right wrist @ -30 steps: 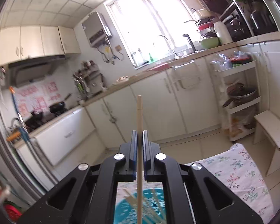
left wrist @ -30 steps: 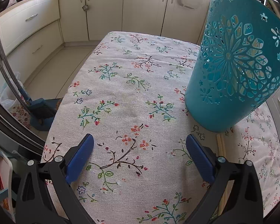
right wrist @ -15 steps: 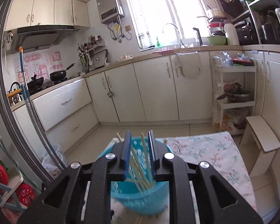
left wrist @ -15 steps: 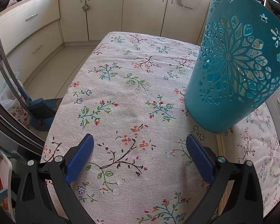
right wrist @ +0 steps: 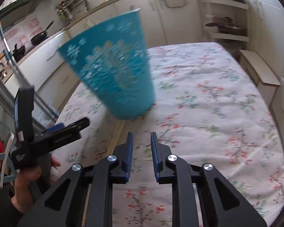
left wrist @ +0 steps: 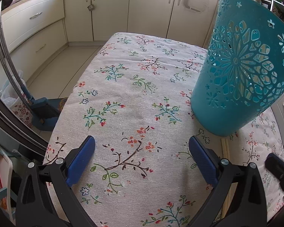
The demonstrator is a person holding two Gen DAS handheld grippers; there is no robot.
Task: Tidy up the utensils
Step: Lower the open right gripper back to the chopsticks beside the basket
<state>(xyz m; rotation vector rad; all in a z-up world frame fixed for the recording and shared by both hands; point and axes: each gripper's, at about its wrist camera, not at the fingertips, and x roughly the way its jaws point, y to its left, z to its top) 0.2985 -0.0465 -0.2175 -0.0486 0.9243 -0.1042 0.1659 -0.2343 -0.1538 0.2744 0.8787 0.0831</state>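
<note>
A teal perforated basket (left wrist: 242,70) stands on the floral tablecloth (left wrist: 134,87), with chopsticks visible through its holes. It also shows, blurred, in the right wrist view (right wrist: 113,71). A pair of wooden chopsticks (left wrist: 225,151) lies on the cloth just in front of the basket; they show in the right wrist view (right wrist: 116,134) too. My left gripper (left wrist: 142,155) is wide open and empty, low over the cloth, left of those chopsticks. My right gripper (right wrist: 141,141) is open a little and empty, above the cloth, right of the chopsticks.
The table's left edge drops to the tiled floor, where a blue dustpan (left wrist: 43,113) stands. Cream cabinets (left wrist: 147,9) run behind the table. A wooden stool (right wrist: 259,70) stands by the table's right side. My left gripper's body (right wrist: 47,132) appears at the left of the right wrist view.
My right gripper let a chopstick go into the basket, opened, and has swung down to low over the table in front of the basket. The left gripper has not moved.
</note>
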